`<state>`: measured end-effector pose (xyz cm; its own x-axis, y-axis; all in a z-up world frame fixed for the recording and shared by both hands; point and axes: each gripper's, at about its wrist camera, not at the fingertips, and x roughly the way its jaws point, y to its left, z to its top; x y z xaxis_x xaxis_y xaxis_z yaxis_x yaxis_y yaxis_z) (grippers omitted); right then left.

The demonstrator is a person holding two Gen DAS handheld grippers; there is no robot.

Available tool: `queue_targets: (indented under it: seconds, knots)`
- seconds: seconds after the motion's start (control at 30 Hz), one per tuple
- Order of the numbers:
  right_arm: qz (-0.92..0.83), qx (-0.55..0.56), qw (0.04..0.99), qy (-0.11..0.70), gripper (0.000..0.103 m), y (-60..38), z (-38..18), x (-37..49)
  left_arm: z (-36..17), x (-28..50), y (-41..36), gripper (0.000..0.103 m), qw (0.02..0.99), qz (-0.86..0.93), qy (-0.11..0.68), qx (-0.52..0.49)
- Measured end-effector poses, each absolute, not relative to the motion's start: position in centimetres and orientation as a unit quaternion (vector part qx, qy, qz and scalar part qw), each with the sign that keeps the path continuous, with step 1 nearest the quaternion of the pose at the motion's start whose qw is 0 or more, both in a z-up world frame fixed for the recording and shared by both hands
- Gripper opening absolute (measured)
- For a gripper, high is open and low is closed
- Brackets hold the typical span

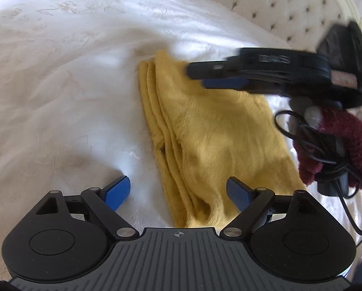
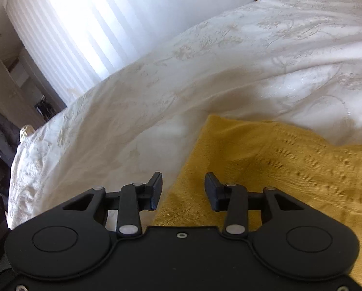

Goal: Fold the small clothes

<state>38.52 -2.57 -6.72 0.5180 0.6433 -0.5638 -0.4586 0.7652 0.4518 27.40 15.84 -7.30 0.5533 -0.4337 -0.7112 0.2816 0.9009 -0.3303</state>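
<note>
We find the mustard-yellow knitted garment [image 1: 205,131] folded in layers on the white embroidered bedspread [image 1: 59,84]. Both the left gripper [image 1: 178,191] and right gripper [image 2: 183,189] stand released, gripping nothing. Little folding appears left.

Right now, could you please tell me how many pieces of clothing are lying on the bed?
1: a folded yellow garment lies on the white bedspread, between the left gripper and the right gripper. Others may lie outside both views.
</note>
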Motion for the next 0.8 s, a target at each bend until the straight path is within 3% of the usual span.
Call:
queue_targets:
  seconds: [0.1, 0.27, 0.47, 0.8]
  knots:
    - [0.282, 0.175, 0.882, 0.334, 0.077, -7.2, -5.8, 37.5, -7.1, 27.5, 16.4, 0.086, 0.872, -0.223, 0.416, -0.132]
    - [0.192, 0.201, 0.904, 0.324, 0.082, -14.1, -6.4, 36.2, -8.7, 28.4, 16.2, 0.087, 0.835, -0.254, 0.446, -0.198]
    - [0.159, 0.249, 0.889, 0.350, 0.091, -18.2, -9.1, 35.8, -9.0, 28.3, 15.4, 0.087, 0.850, -0.239, 0.438, -0.170]
    - [0.216, 0.294, 0.853, 0.374, 0.096, -17.7, -12.5, 37.1, -8.3, 27.6, 14.7, 0.087, 0.866, -0.176, 0.449, -0.131]
